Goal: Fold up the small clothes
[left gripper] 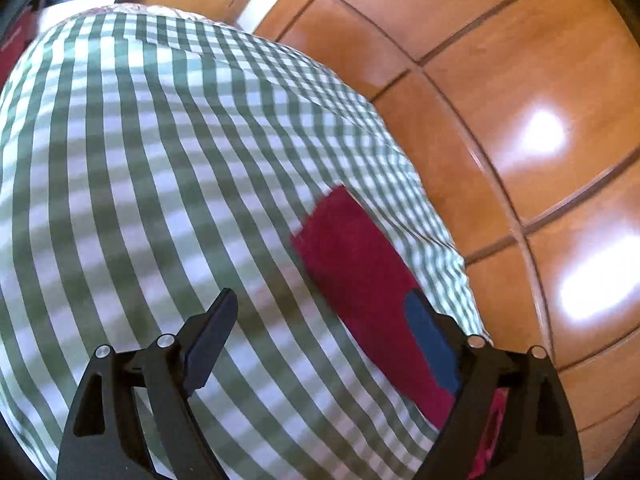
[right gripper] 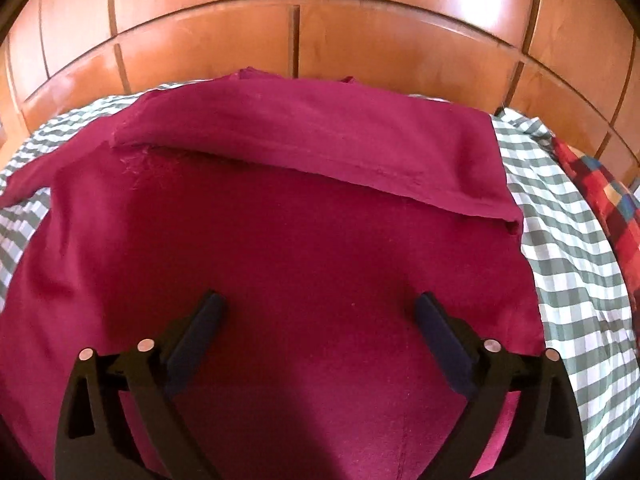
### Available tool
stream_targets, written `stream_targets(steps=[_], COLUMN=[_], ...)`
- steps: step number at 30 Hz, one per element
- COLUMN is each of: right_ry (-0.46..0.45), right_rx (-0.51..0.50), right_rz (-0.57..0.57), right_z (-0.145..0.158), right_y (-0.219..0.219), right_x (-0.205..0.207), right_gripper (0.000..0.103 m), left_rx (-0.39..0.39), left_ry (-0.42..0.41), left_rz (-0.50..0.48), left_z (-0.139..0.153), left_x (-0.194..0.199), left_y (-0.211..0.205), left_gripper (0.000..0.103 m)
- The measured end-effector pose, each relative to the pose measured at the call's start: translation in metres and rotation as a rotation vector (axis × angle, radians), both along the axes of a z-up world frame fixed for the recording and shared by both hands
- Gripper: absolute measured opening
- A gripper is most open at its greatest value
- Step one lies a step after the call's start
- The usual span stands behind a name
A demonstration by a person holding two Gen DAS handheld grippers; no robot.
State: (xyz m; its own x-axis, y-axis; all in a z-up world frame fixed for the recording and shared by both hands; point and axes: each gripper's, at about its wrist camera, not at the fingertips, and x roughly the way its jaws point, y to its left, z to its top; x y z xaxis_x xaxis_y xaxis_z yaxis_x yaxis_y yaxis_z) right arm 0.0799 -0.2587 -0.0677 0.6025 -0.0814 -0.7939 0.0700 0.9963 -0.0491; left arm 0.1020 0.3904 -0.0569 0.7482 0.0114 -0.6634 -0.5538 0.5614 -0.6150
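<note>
A dark red garment lies spread on the green-and-white checked bedcover, with its far edge folded back toward me as a flap. My right gripper is open and empty, held just above the middle of the garment. In the left wrist view only a strip of the red garment shows at the right, near the edge of the checked cover. My left gripper is open and empty above the cover, its right finger over the red strip.
A wooden panelled wall runs right behind the bed and shows in the left wrist view too. A red multicoloured checked cloth lies at the right edge of the cover.
</note>
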Motion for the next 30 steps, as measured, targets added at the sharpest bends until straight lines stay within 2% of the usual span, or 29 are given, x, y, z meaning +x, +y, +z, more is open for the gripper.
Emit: stream_targets(steps=[1, 2, 4, 5, 12, 14, 15, 17, 20, 23, 27, 30], right_ry=[0.003, 0.003, 0.004, 0.005, -0.003, -0.005, -0.006, -0.008, -0.010, -0.013, -0.015, -0.018], right_rx=[0.011, 0.012, -0.003, -0.009, -0.007, 0.000, 0.003, 0.005, 0.008, 0.011, 0.014, 0.019], right_rz=[-0.002, -0.002, -0.002, -0.002, -0.003, -0.003, -0.002, -0.004, -0.003, -0.003, -0.003, -0.003], right_z=[-0.002, -0.003, -0.003, -0.004, -0.006, -0.006, -0.006, -0.007, -0.007, -0.007, -0.007, -0.007], right_y=[-0.002, -0.003, -0.004, -0.004, 0.004, 0.003, 0.002, 0.003, 0.003, 0.002, 0.002, 0.002], right_x=[0.002, 0.003, 0.002, 0.002, 0.000, 0.000, 0.000, 0.000, -0.001, -0.002, -0.002, -0.003], right_gripper=[0.099, 0.099, 0.099, 0.099, 0.099, 0.099, 0.099, 0.099, 0.099, 0.099, 0.099, 0.099], left_rx=[-0.008, -0.016, -0.027, -0.029, -0.019, -0.007, -0.027, -0.009, 0.037, 0.085, 0.179, 0.196], left_ry=[0.004, 0.017, 0.041, 0.054, 0.116, 0.122, 0.127, 0.099, 0.042, -0.042, -0.144, -0.200], left_rz=[-0.010, -0.016, -0.014, -0.021, -0.024, -0.022, -0.036, -0.027, -0.075, -0.167, -0.323, -0.439], left_z=[-0.001, -0.001, -0.004, -0.006, -0.024, -0.025, -0.027, -0.021, 0.002, 0.033, 0.073, 0.089], left_x=[0.005, 0.011, 0.024, 0.033, 0.070, 0.074, 0.078, 0.080, 0.079, 0.081, 0.082, 0.082], left_y=[0.004, 0.008, 0.012, 0.012, 0.007, 0.006, 0.005, -0.002, -0.021, -0.057, -0.128, -0.180], left_gripper=[0.068, 0.065, 0.048, 0.045, 0.041, 0.012, 0.007, 0.006, 0.006, 0.006, 0.006, 0.006])
